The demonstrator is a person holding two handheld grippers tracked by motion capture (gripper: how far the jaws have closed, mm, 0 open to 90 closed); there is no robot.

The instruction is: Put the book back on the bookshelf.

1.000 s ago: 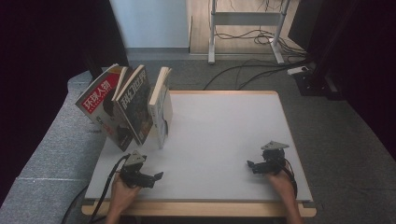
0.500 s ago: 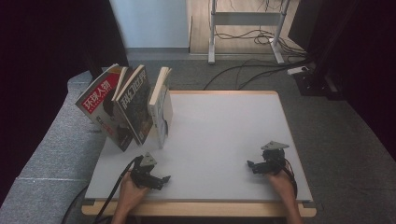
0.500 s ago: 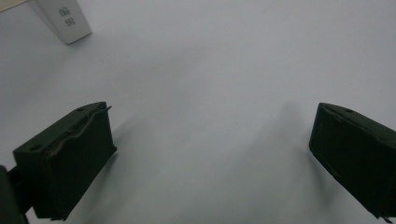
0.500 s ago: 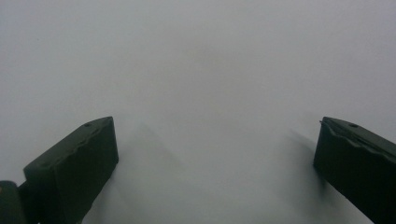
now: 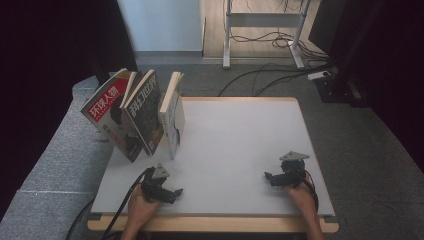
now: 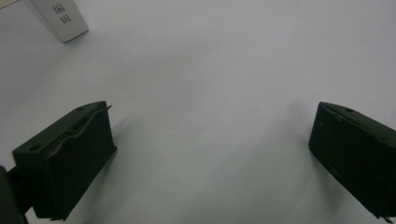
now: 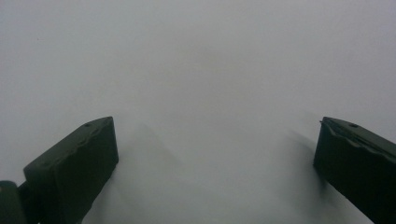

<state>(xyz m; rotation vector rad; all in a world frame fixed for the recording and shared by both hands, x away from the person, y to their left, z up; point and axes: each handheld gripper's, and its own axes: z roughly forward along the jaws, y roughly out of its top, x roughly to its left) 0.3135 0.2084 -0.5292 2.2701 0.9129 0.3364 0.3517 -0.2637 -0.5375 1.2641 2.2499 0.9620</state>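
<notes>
High view: white worktop, three books standing at its far left corner, all leaning. Nearest to the left gripper, a pale book; beside it a dark-covered book, then a red magazine. Left gripper near the front edge, well apart from the books, spread and empty. Right gripper at the front right, likewise spread, holding nothing.

Left gripper view: black jaws wide apart over bare worktop; bottom corner of the pale book at top left, with printed characters.

Right gripper view: jaws wide apart above plain white surface.

Judging by looks: paperbacks, light, fairly stiff when closed, covers probably smooth and slippery. Best grasped across the spine or top edge, steadying the neighbours against toppling.
</notes>
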